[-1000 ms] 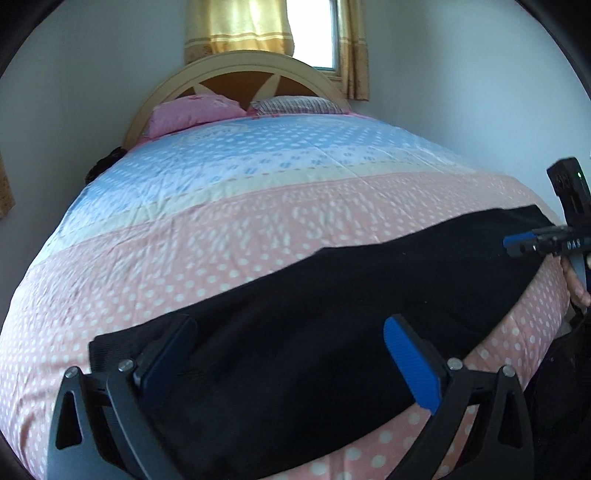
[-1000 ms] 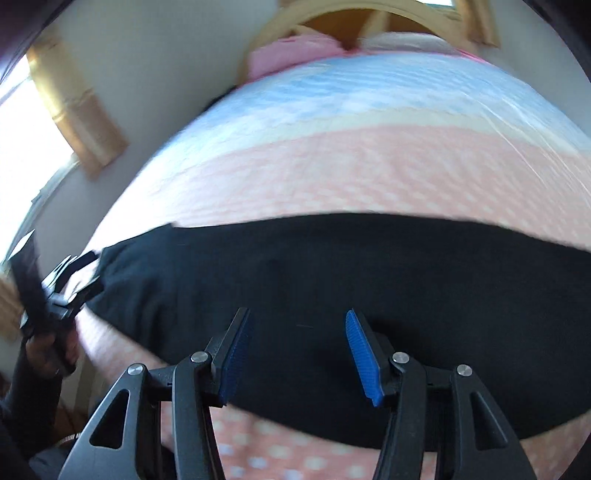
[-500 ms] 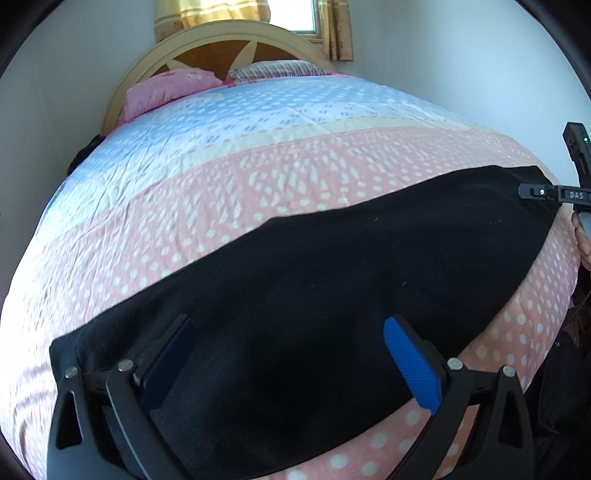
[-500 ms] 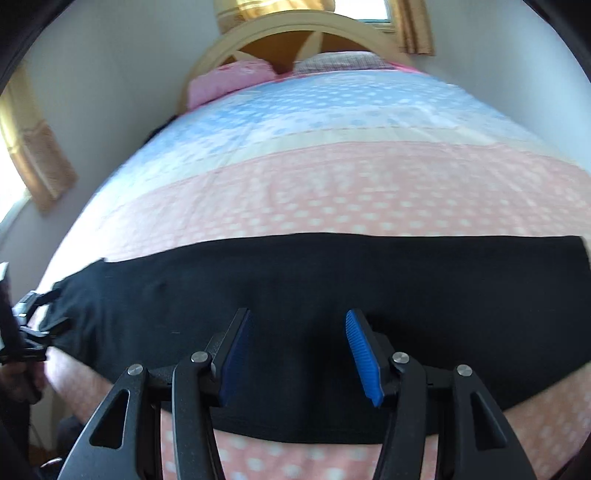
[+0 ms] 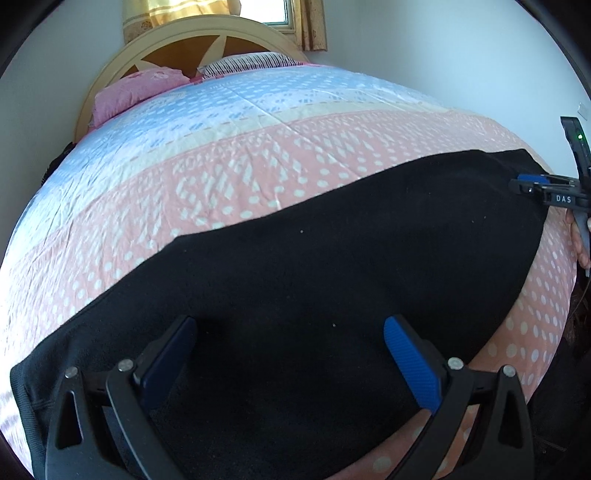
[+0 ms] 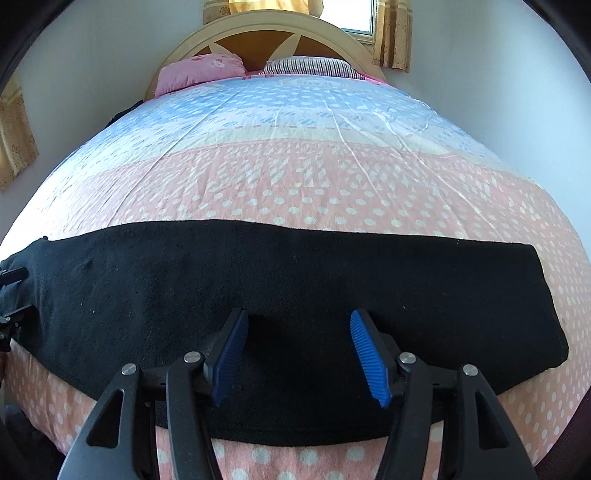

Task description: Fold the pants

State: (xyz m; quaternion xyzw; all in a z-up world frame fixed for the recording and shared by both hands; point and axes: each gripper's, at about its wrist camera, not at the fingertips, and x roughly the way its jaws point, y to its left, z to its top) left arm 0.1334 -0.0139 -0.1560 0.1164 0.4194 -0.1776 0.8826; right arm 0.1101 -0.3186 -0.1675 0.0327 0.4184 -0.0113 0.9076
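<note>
Lying flat across the foot of a bed [image 6: 295, 177], a pair of black pants [image 6: 295, 280] stretches in a long band from one side of the mattress to the other, its near edge running along the front of the pink, white-dotted part of the bedspread [image 5: 258, 177]. Above the pants, the left hand-held gripper [image 5: 288, 354] hangs with its blue-padded fingers [image 5: 410, 365] spread wide, nothing caught between them, near the end of the garment that reaches the left edge of the bed. Over the middle of the band, the right hand-held gripper [image 6: 295, 350] is likewise released; its jaws have just been opening a little further, and only the dark cloth lies below the gap, with no fold pinched in it. Seen from the left wrist view, the right hand-held gripper shows at the far right, just beside the other end of the pants, with part of a person's hand [image 5: 580, 243] behind it. Farther up, the bedspread turns cream and then pale blue, and a pink pillow [image 6: 199, 72] and a striped pillow [image 6: 310, 66] rest against a rounded wooden headboard [image 6: 273, 33], with yellow curtains [image 6: 391, 33] at a window behind it.
</note>
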